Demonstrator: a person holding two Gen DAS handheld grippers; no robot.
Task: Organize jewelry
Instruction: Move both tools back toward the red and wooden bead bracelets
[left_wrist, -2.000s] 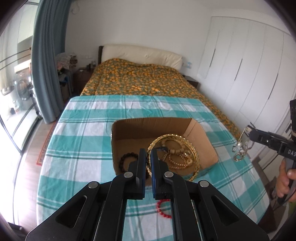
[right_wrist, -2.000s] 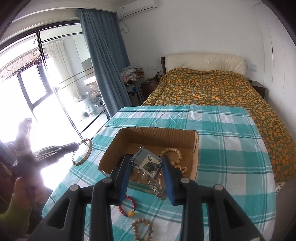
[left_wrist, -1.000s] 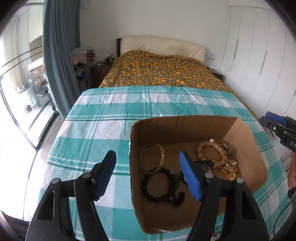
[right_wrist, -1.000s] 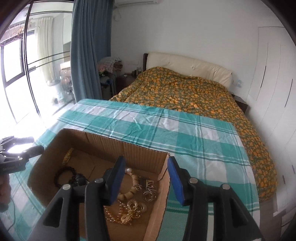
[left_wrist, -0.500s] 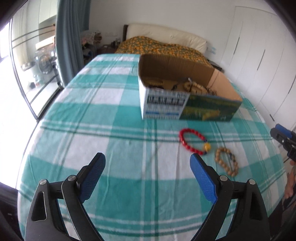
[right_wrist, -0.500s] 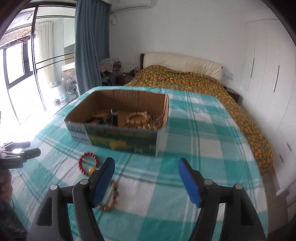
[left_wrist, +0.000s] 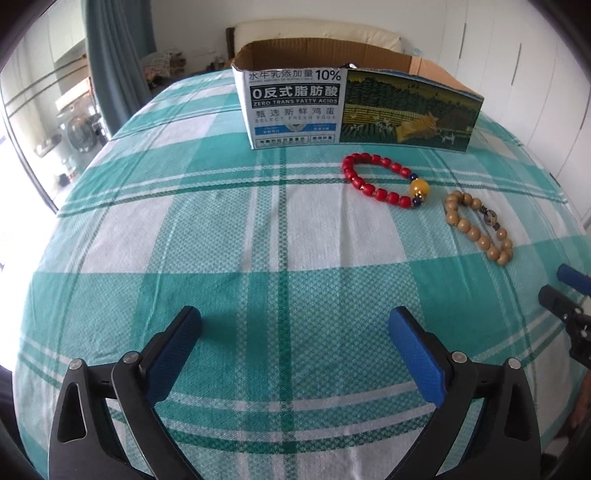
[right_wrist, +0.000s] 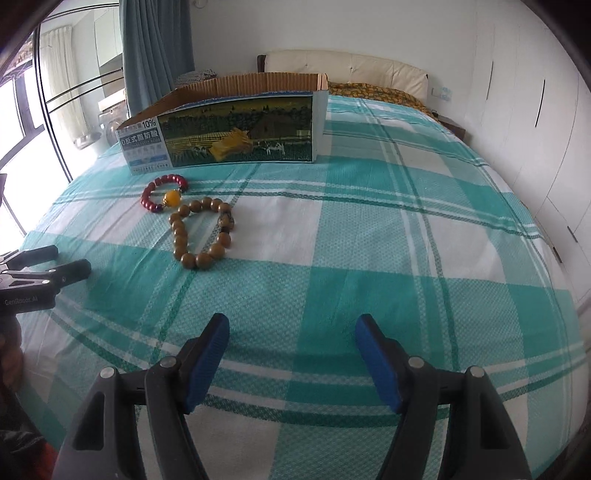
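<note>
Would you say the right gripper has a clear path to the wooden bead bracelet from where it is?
Probably yes. The right gripper is open and empty, and only bare checked tablecloth lies between it and the wooden bead bracelet, ahead to its left; the red bead bracelet lies beyond.

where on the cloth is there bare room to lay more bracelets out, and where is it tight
Free: the wide checked cloth left of the red bracelet, from the box down to the left tongs; also the stretch right of the wooden bead bracelet, up to the right tongs. Tight: in front of the box, where both bracelets lie nearly touching.
</note>
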